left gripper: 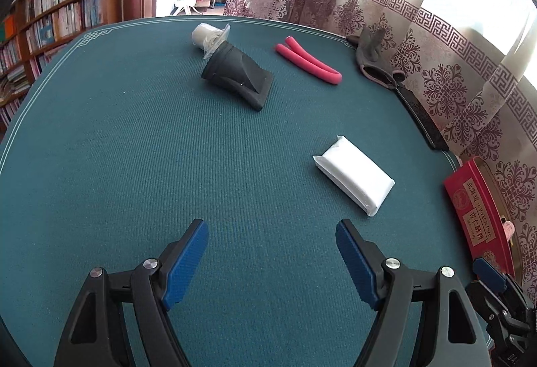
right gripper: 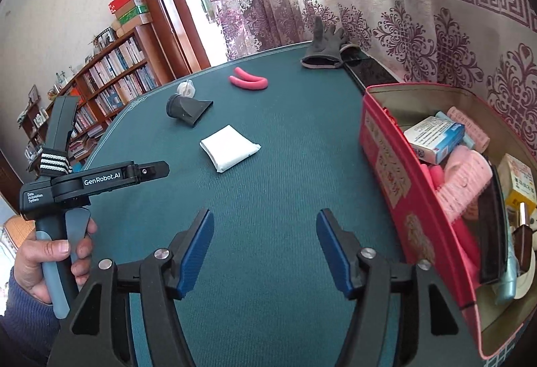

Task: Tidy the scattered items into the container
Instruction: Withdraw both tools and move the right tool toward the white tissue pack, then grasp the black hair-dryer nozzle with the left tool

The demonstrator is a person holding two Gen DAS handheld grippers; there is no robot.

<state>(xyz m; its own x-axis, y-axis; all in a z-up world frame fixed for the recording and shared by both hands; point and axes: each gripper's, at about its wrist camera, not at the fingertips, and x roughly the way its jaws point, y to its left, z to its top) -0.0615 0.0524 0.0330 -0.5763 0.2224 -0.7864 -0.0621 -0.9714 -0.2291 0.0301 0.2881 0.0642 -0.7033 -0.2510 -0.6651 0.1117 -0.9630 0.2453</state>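
Observation:
On the green table mat lie a white packet [left gripper: 354,180] [right gripper: 230,148], a black nozzle [left gripper: 237,75] [right gripper: 188,108], a white roll [left gripper: 208,36] [right gripper: 186,89] behind the nozzle, a bent pink foam tube [left gripper: 310,59] [right gripper: 250,81] and a grey glove [left gripper: 371,56] [right gripper: 324,46]. The red container [left gripper: 478,209] [right gripper: 399,179] stands at the right, holding boxes and pink items. My left gripper [left gripper: 272,261] is open over bare mat, short of the white packet. My right gripper [right gripper: 265,253] is open with nothing between its fingers, just left of the container.
A black flat strip [left gripper: 423,118] [right gripper: 371,71] lies along the table's far right edge by the patterned curtain. A bookshelf [left gripper: 50,17] [right gripper: 114,78] stands beyond the left side. In the right wrist view a hand [right gripper: 47,263] holds the other gripper's handle at the left.

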